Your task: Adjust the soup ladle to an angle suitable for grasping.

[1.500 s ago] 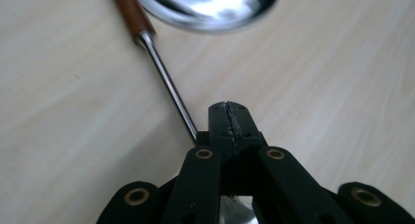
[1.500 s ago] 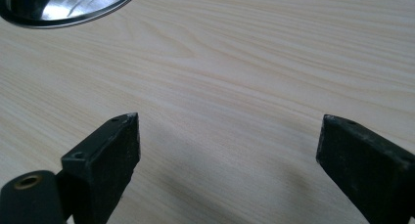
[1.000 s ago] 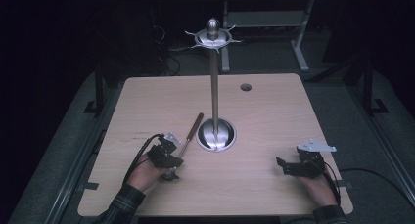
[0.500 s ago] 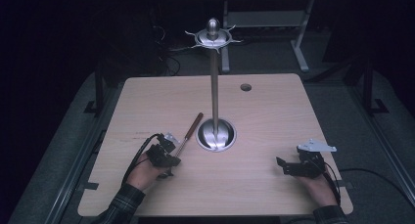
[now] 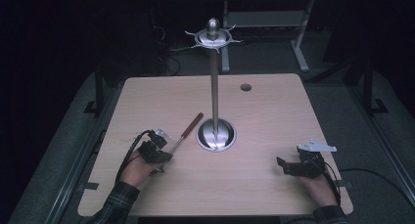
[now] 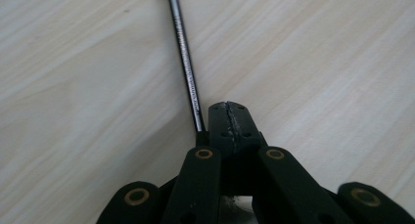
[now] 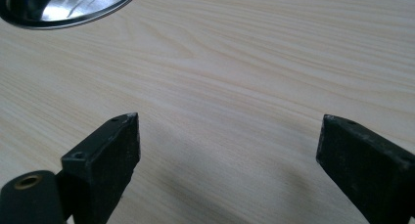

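**Left jaws closed beside utensil shaft**

Wooden surface (image 5: 274,116) carries a steel stand (image 5: 214,87), ahead of both jaws. Right gripper (image 7: 227,150): jaws spread, bare surface between. Left gripper (image 6: 230,123): jaws pressed together; wooden-handled utensil (image 5: 186,132) shaft runs along their left side, whether pinched unclear.
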Available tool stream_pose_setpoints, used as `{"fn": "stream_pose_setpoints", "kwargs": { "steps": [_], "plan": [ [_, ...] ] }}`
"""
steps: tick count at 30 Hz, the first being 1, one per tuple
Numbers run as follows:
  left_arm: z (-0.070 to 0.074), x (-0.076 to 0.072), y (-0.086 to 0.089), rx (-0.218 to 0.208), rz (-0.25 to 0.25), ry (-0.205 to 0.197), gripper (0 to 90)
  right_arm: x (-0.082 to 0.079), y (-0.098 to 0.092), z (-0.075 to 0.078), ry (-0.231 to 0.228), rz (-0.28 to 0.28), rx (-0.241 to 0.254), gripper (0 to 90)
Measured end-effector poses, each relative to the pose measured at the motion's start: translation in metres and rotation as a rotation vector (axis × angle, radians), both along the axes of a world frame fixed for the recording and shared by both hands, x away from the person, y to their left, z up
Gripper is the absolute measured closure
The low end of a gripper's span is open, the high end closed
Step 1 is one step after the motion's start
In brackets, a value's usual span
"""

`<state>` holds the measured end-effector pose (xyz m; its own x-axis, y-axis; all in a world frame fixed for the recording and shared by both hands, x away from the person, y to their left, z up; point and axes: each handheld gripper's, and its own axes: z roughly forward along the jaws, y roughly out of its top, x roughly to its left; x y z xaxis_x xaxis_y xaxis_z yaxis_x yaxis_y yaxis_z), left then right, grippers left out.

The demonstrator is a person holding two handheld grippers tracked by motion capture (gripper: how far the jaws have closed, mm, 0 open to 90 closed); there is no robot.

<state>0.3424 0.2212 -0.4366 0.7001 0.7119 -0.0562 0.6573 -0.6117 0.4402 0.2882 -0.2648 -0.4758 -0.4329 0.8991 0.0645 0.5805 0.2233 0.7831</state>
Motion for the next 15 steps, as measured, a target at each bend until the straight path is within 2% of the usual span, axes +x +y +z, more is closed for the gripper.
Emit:
{"fn": "stream_pose_setpoints", "kwargs": {
  "steps": [7,15],
  "plan": [
    [0.000,0.004,0.014,0.004,0.066,-0.031,89.9,0.000,0.000,0.000,0.002,0.000,0.000,8.5],
    [0.002,0.008,0.025,0.015,0.095,-0.049,89.9,0.000,0.000,0.000,0.001,0.001,-0.001,8.5]
  ]
}}
